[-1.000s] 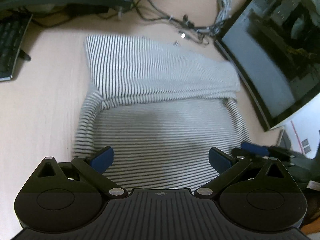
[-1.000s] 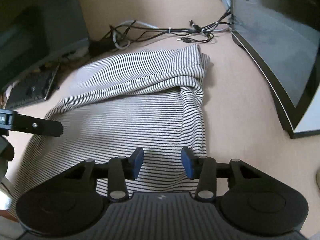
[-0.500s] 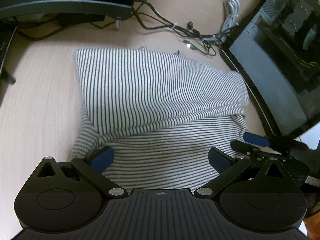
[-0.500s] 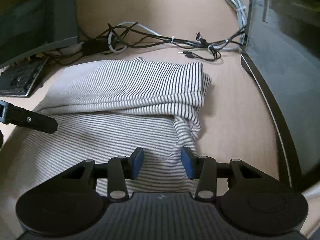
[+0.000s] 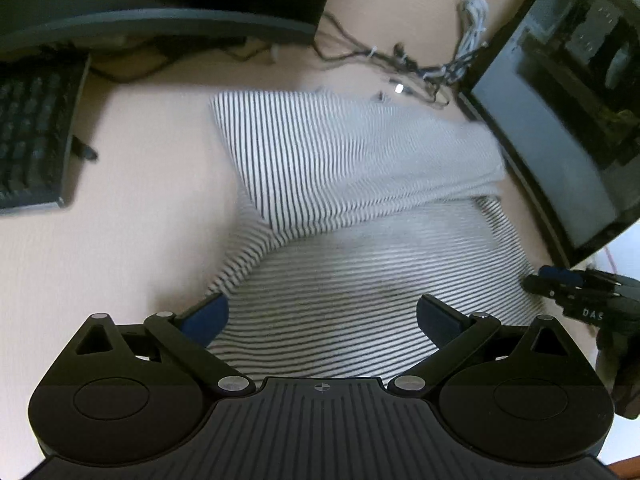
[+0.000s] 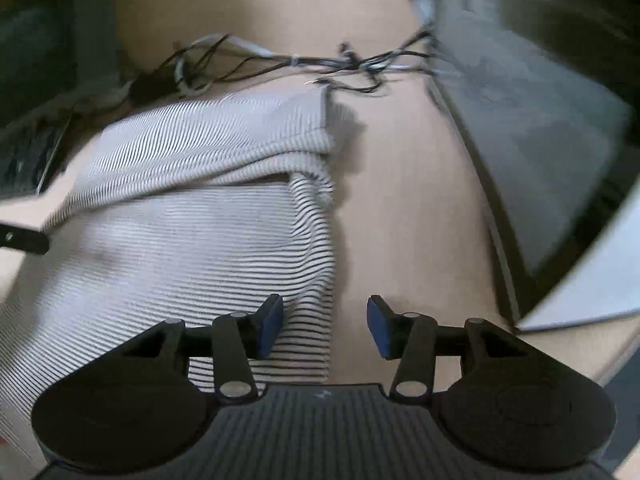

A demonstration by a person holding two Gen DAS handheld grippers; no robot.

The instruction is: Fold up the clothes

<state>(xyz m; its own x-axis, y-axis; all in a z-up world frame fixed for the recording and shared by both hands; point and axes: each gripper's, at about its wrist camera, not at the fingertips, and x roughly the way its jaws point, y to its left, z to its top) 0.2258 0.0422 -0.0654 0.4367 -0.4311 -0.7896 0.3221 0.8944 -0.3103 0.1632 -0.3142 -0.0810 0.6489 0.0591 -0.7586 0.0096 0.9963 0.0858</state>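
Observation:
A black-and-white striped garment (image 5: 352, 216) lies on the beige desk, its far half folded back over the near half. It also shows in the right wrist view (image 6: 200, 216). My left gripper (image 5: 322, 318) is open wide and empty, above the garment's near part. My right gripper (image 6: 325, 326) is open and empty over the garment's right edge, its left finger over the cloth and its right finger over bare desk. The right gripper's tip (image 5: 560, 280) shows at the right of the left wrist view. The left gripper's finger (image 6: 24, 238) shows at the left of the right wrist view.
A dark computer case (image 5: 568, 128) stands close to the garment's right side. A tangle of cables (image 5: 408, 64) lies behind the garment. A keyboard (image 5: 32, 140) sits at the left and a monitor base (image 5: 160, 20) at the back.
Both grippers pulled back from the garment. The right gripper opened wider and shifted right, so it now straddles the garment's right edge. The garment stays folded.

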